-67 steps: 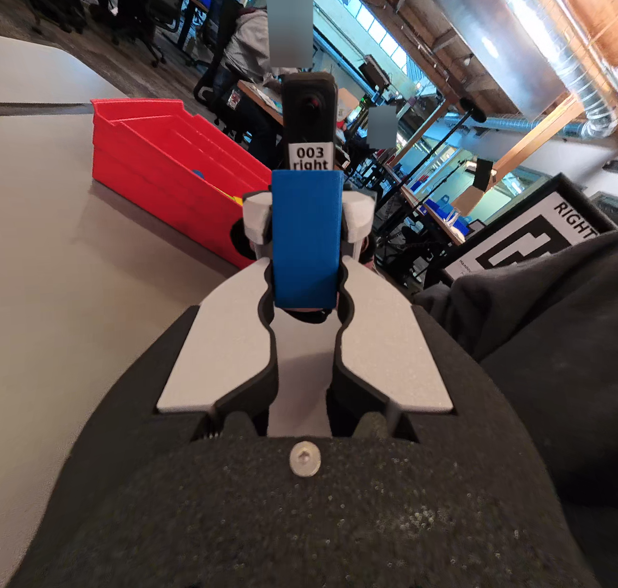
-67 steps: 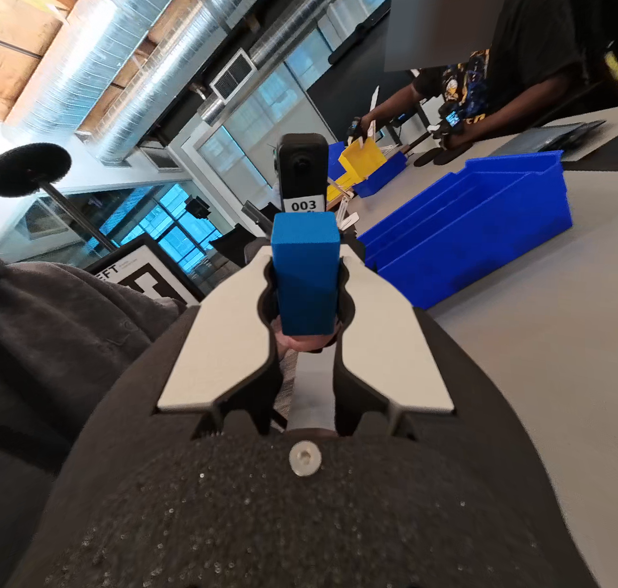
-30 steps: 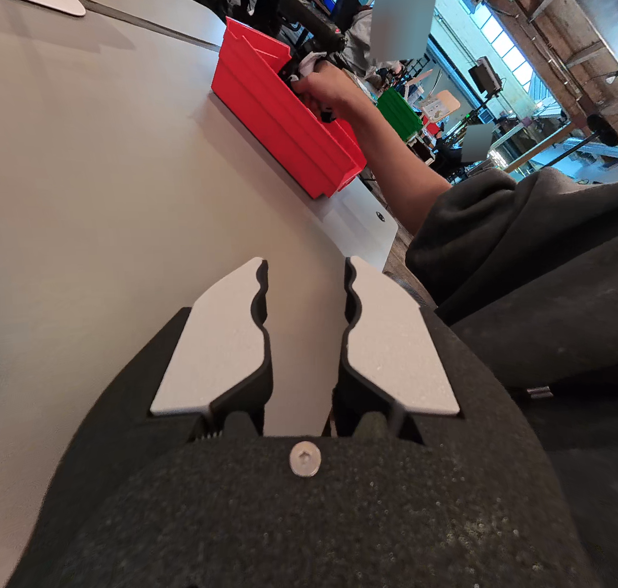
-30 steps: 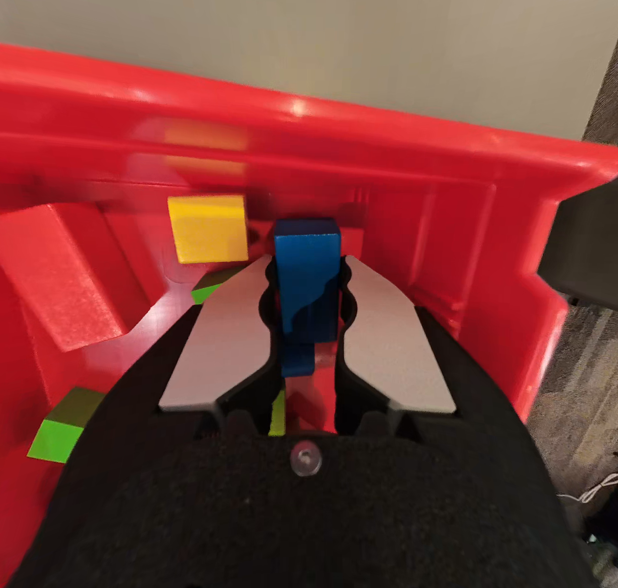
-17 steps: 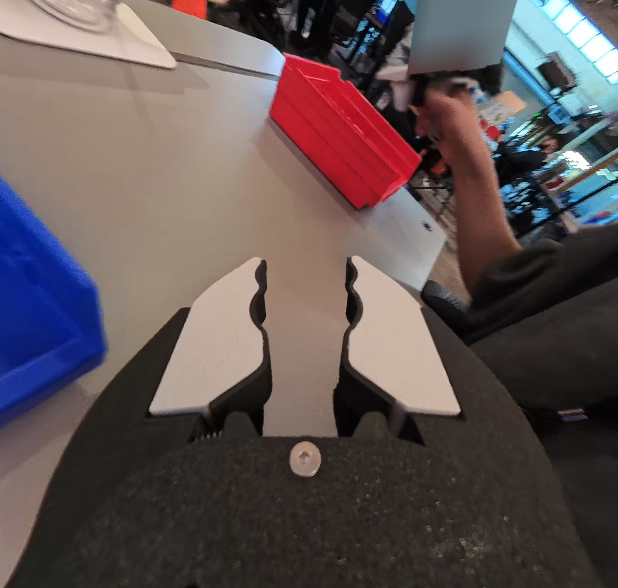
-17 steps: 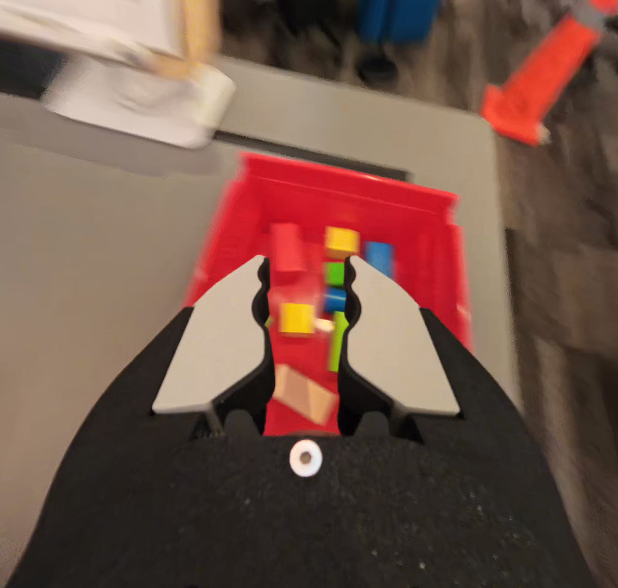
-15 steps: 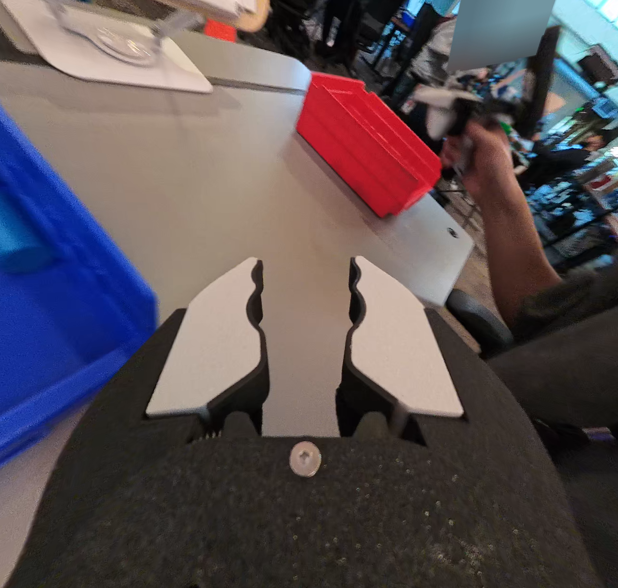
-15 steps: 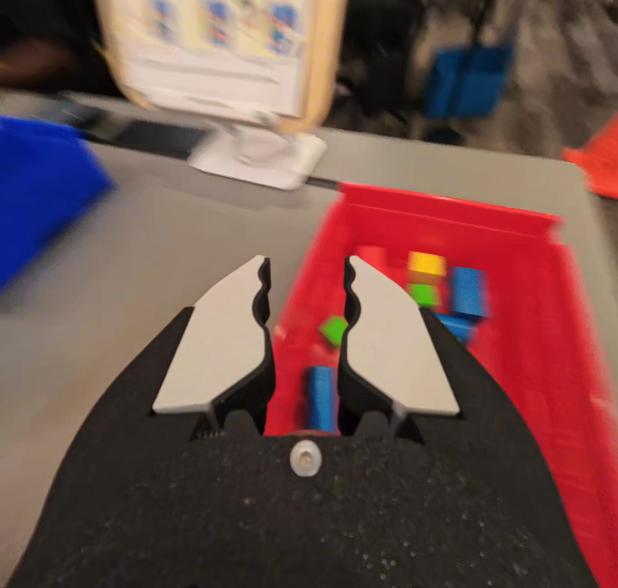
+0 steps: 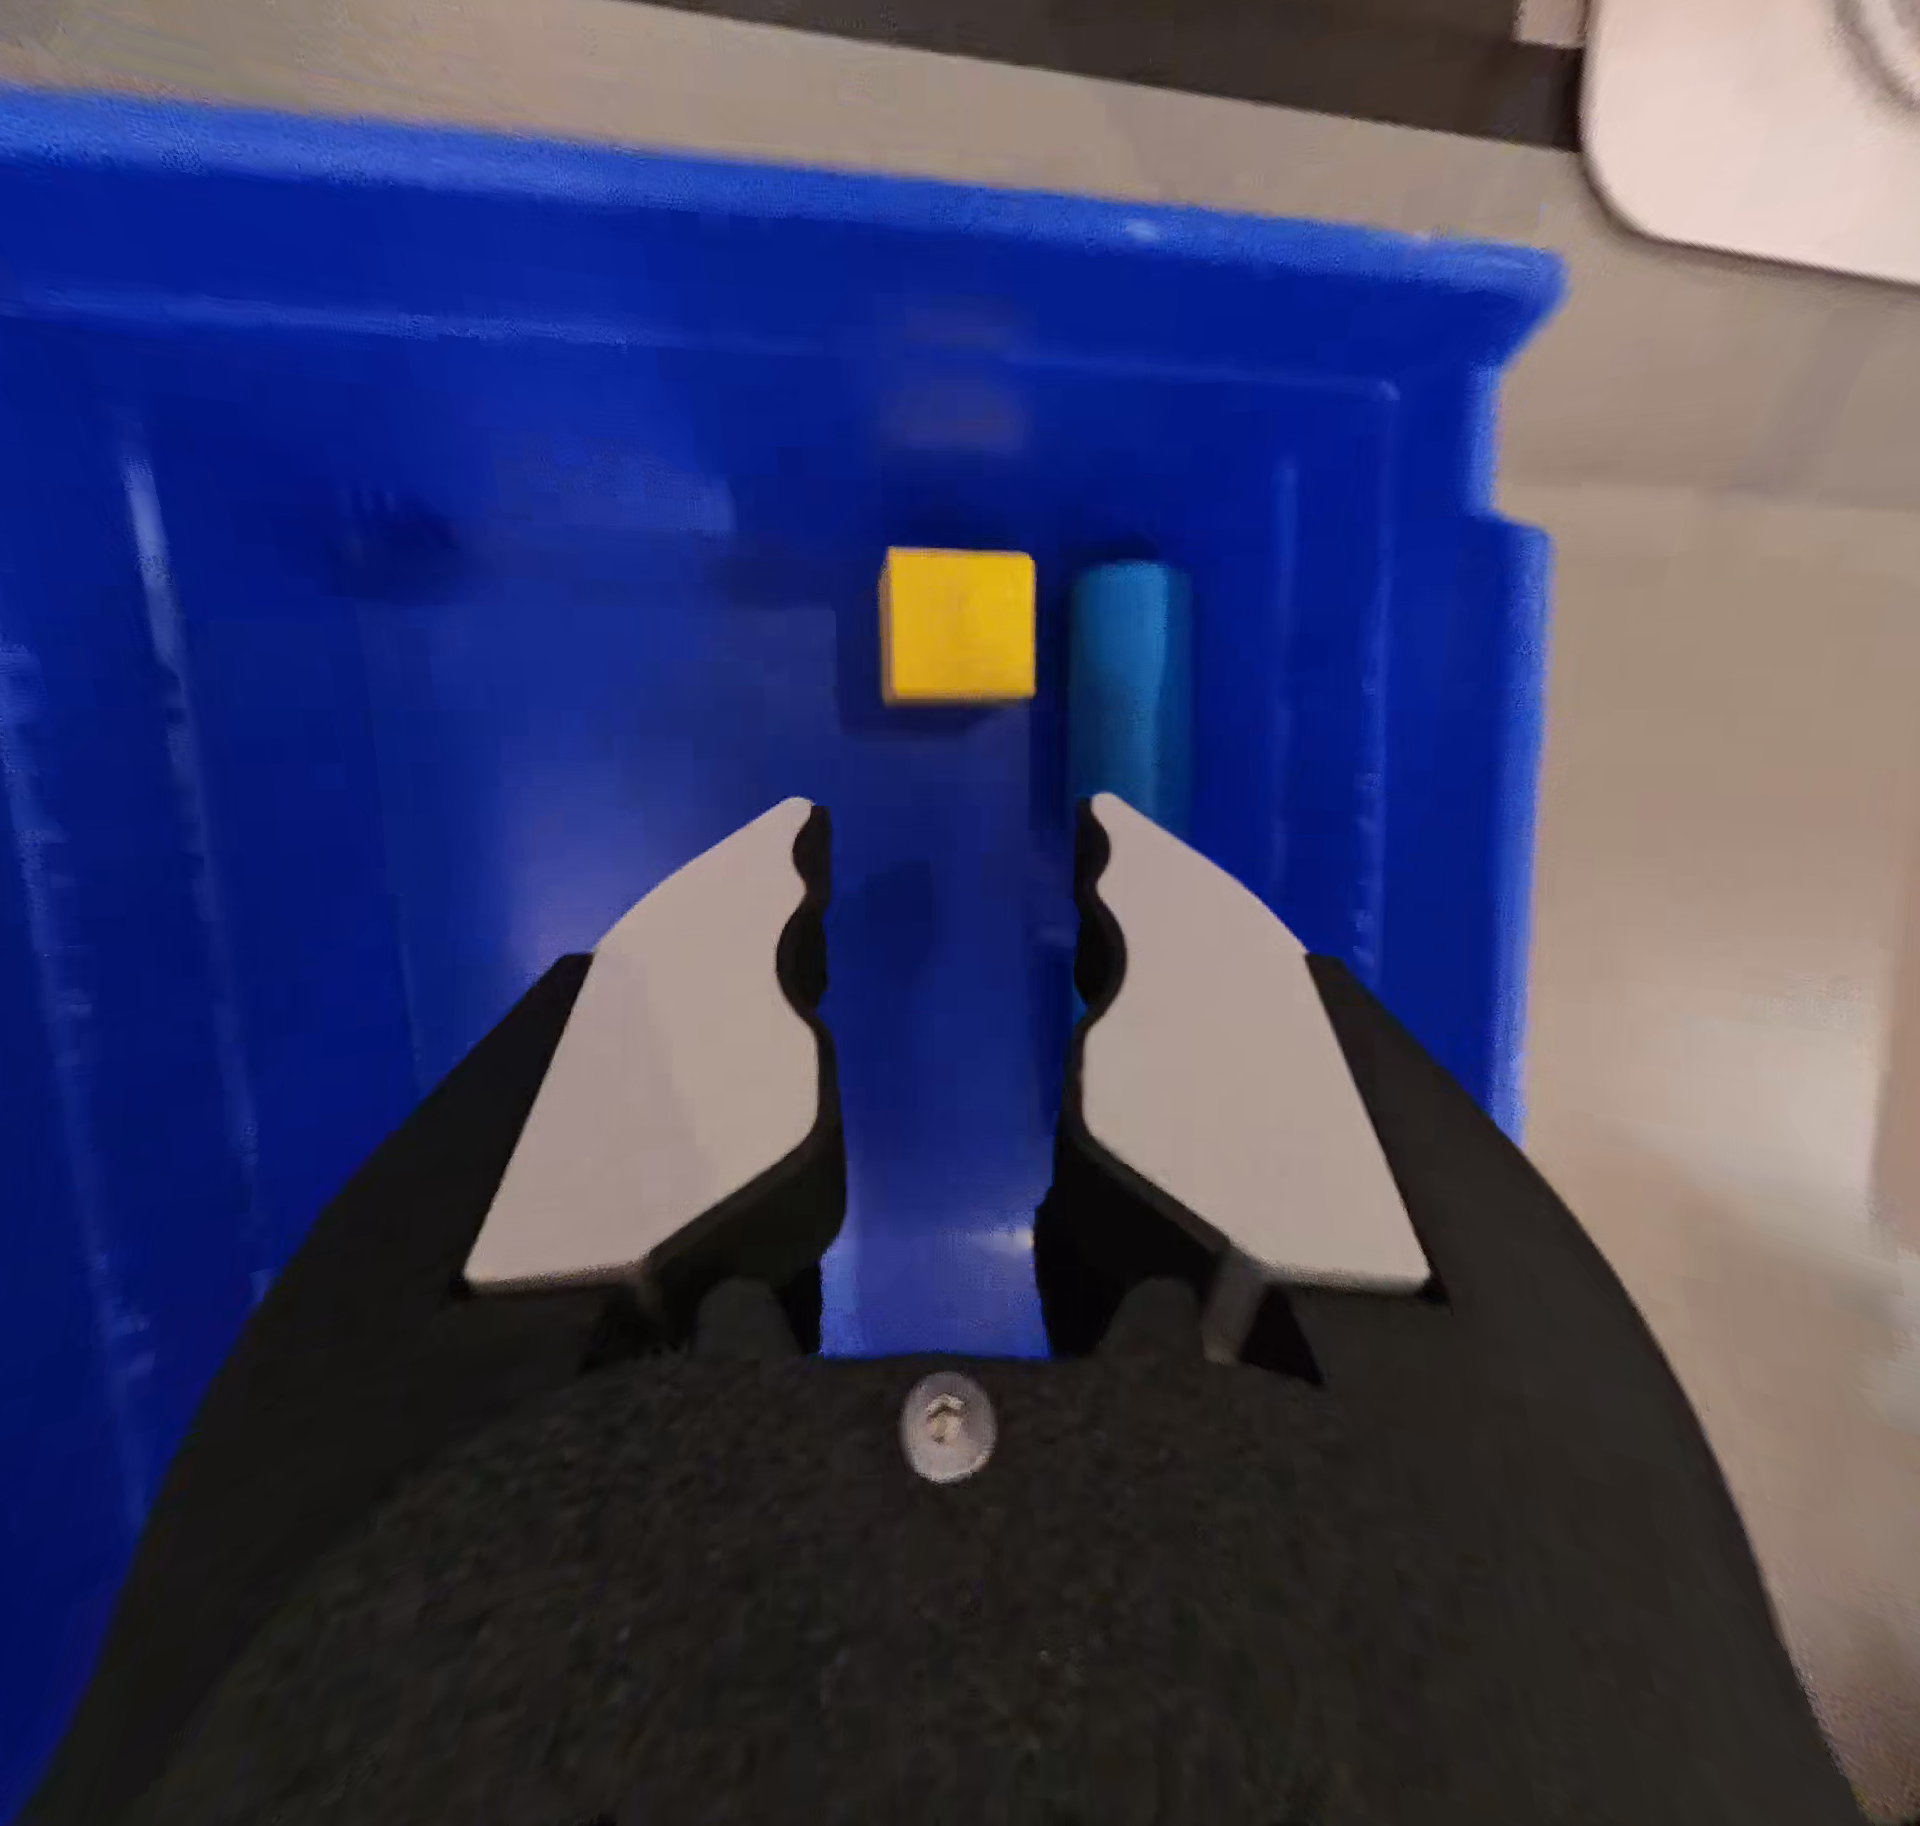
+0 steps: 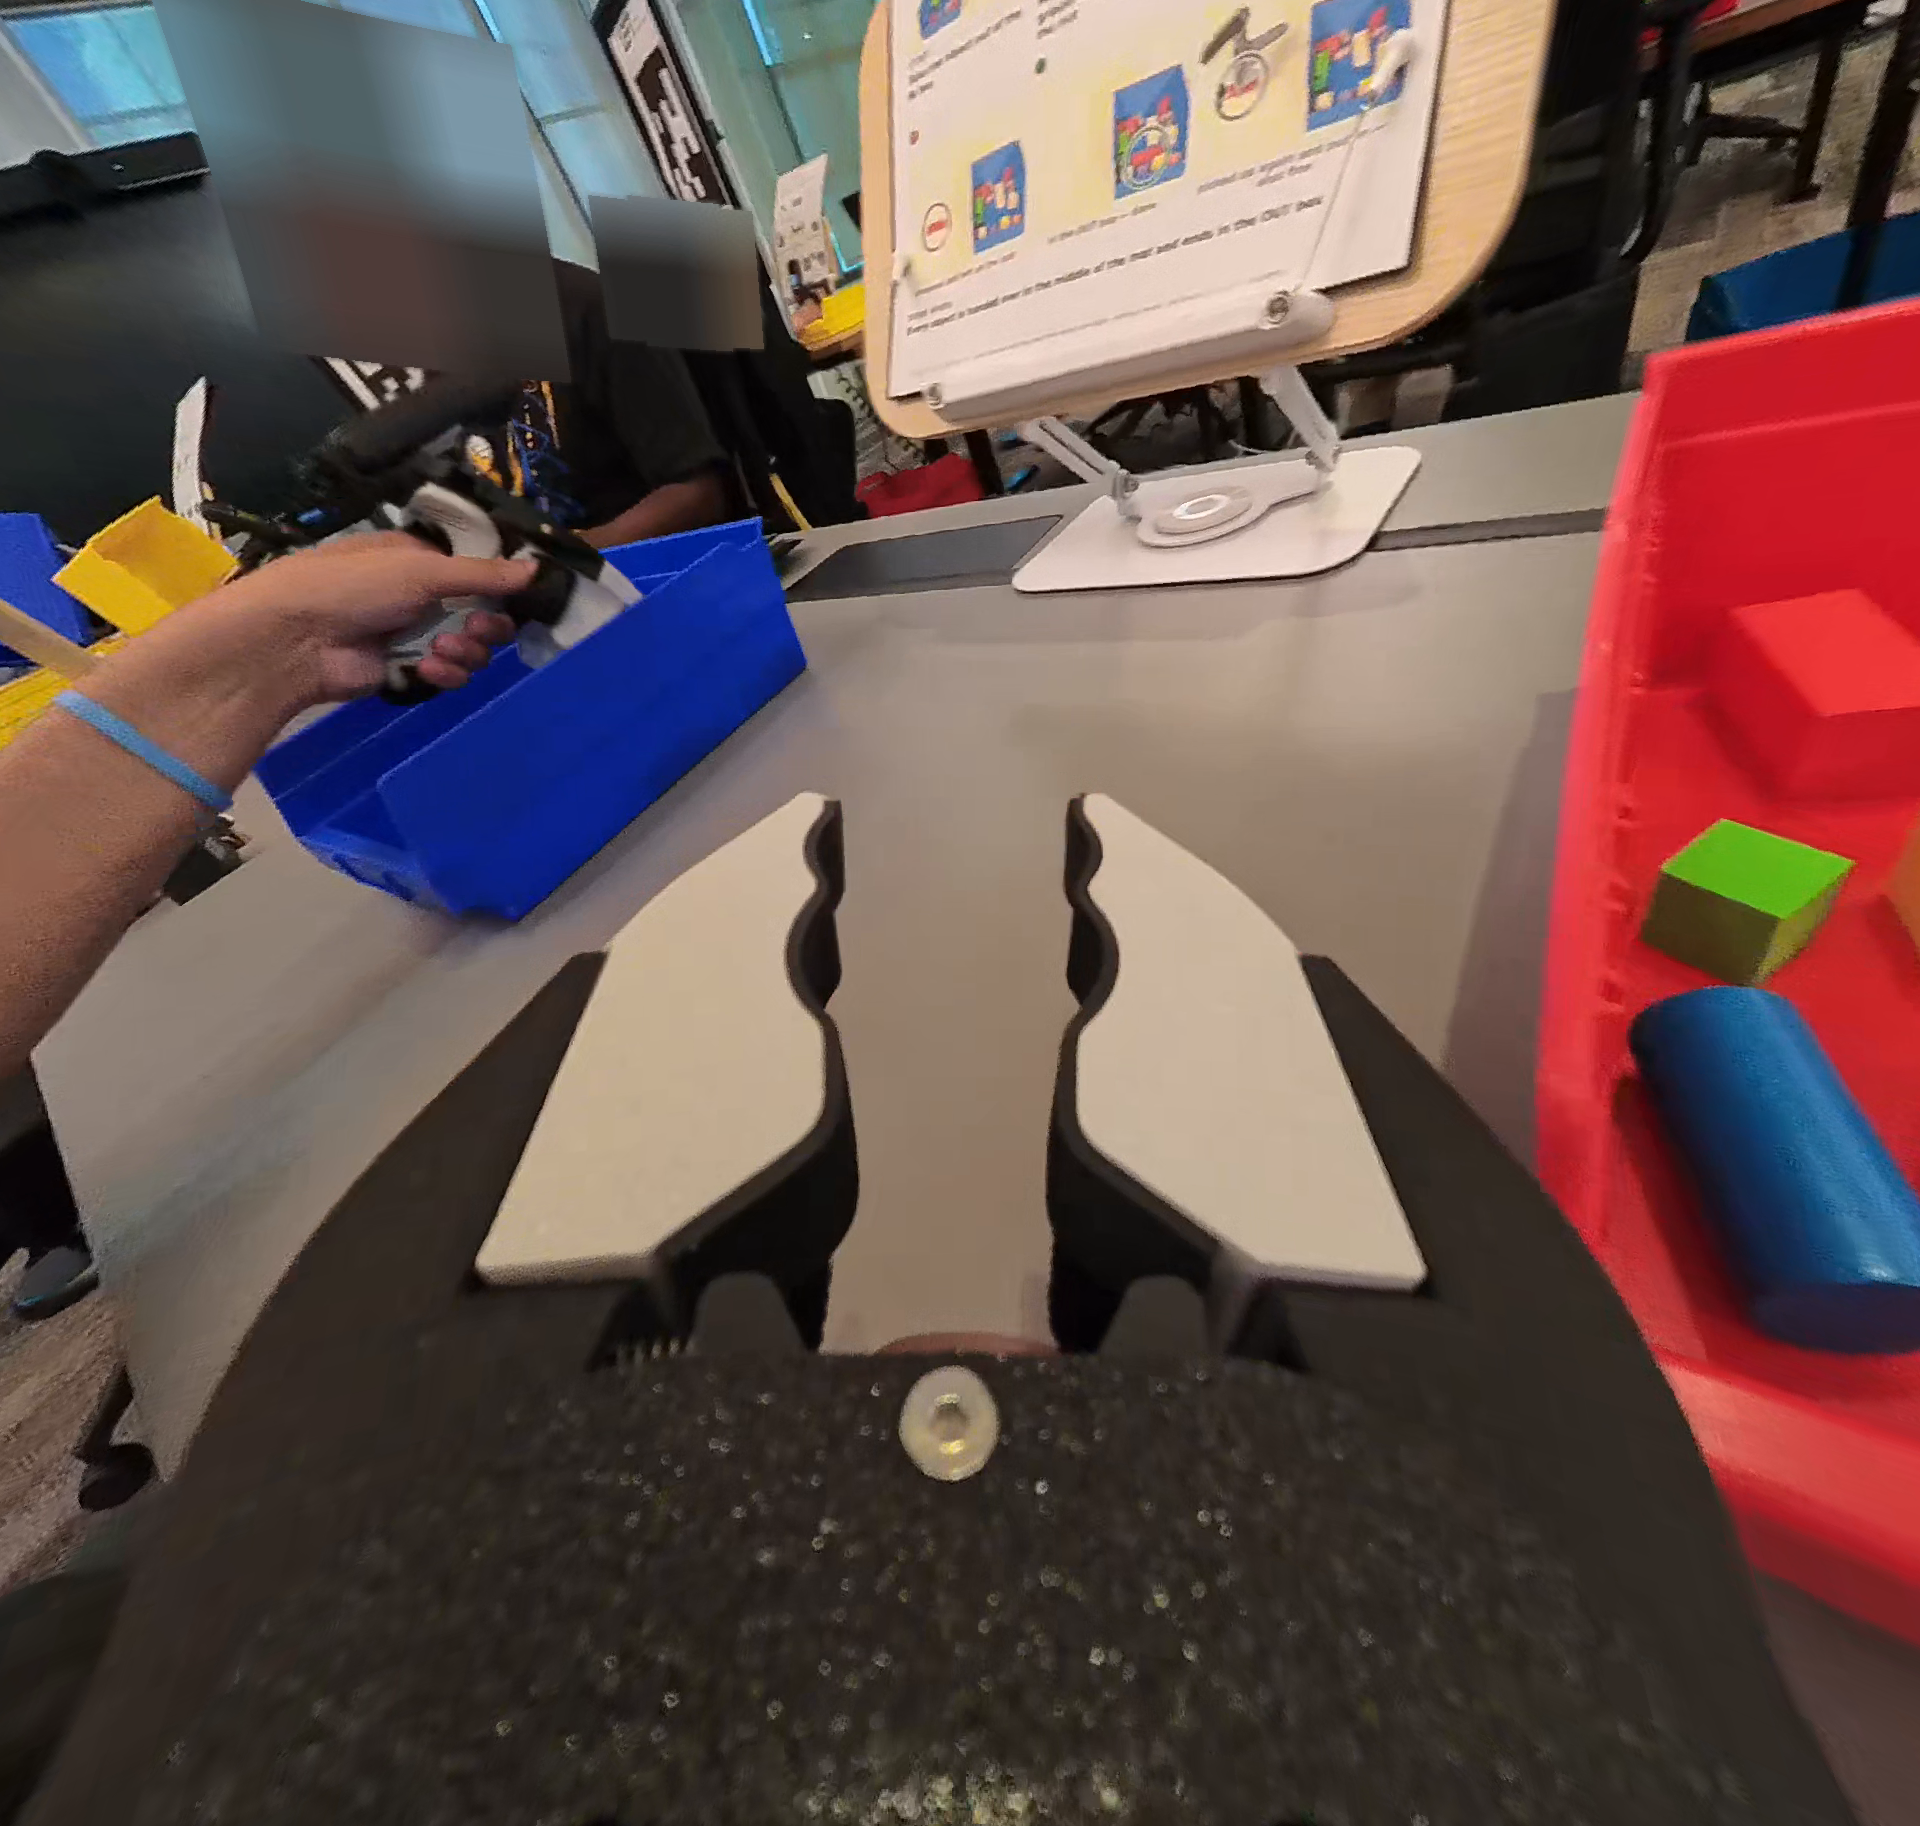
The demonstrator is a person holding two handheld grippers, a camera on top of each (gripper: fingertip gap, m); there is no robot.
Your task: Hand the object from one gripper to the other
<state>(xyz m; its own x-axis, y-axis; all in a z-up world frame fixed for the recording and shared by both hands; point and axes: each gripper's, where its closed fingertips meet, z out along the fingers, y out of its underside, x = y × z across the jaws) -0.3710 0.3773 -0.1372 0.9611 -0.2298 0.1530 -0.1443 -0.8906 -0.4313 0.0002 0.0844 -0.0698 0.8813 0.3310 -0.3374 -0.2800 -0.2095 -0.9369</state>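
Since half a second ago my left gripper (image 9: 943, 820) has swung over the blue bin (image 9: 644, 270) and now points down into it, jaws apart and empty. Next pick, I judge, is the yellow cube (image 9: 957, 624) just ahead of the tips, with a blue cylinder (image 9: 1127, 685) beside it. It looks light, rigid and flat-sided; I'd pinch two opposite faces. My right gripper (image 10: 948, 820) hovers open and empty above the table (image 10: 1195, 716), beside the red bin (image 10: 1600, 945); my left hand (image 10: 312, 633) is tilted downward.
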